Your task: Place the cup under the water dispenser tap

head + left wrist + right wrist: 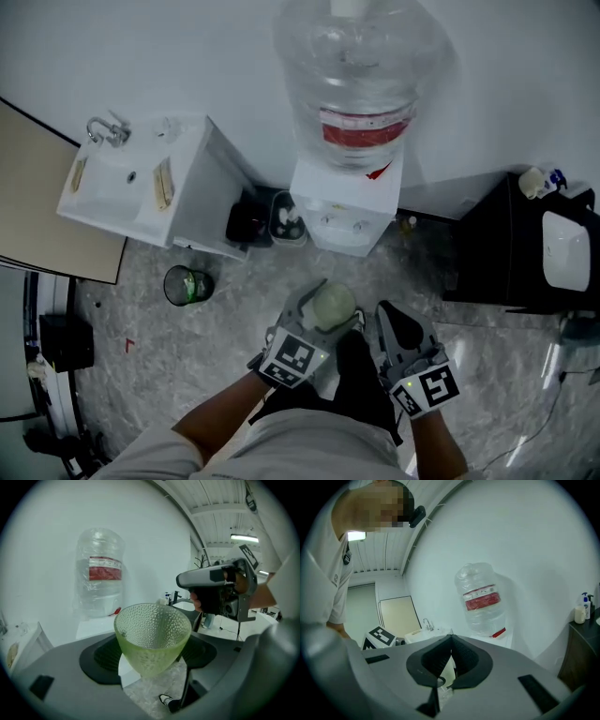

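1. The pale green dimpled cup is clamped upright, mouth up, between the dark pads of the left gripper, which are pressed against its lower sides.
2. The jaws of the right gripper are closed tip to tip, and nothing is held between them (only a thin sliver of light shows lower down).
3. In the head view the cup is held over the marbled floor in front of the water dispenser, well apart from its taps.
4. There the right gripper is seen just beside the left gripper, and both are pointed toward the dispenser.
5. A large clear bottle with a red label is seated on top of the dispenser, which is set against the white wall.
6. A white sink unit is seen to the left of the dispenser, with a dark round bin on the floor near it, and a black counter is seen at the right.
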